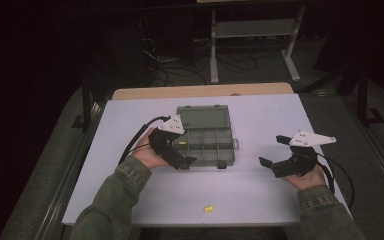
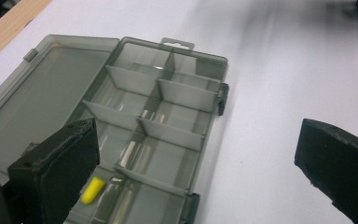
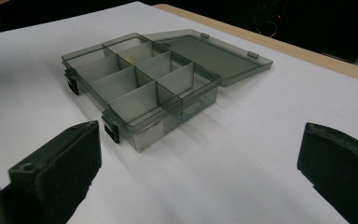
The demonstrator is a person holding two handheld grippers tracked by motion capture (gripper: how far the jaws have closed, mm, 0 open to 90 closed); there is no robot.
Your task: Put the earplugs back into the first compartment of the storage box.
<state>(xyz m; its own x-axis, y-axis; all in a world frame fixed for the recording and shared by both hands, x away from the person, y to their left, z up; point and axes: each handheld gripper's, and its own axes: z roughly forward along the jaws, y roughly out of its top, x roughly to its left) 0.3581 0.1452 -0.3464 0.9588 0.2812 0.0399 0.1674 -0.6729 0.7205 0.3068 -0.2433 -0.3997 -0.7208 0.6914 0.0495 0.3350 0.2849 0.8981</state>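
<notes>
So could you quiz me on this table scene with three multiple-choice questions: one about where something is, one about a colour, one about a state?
1. Where does the loose small piece lie on the table?
A. near the person's edge, apart from the box
B. on the box's lid
C. beside the right gripper's jaws

2. What colour is the piece in the organizer box?
A. red
B. yellow
C. blue

3. How is the box's lid?
A. shut and latched
B. taken off and set aside
C. open, folded back flat

Answers: 1 A, the high view shows it alone near the front edge. 2 B, the left gripper view shows a yellow piece in a compartment. 3 C, the lid lies flat behind the compartments, hinged to them.
</notes>
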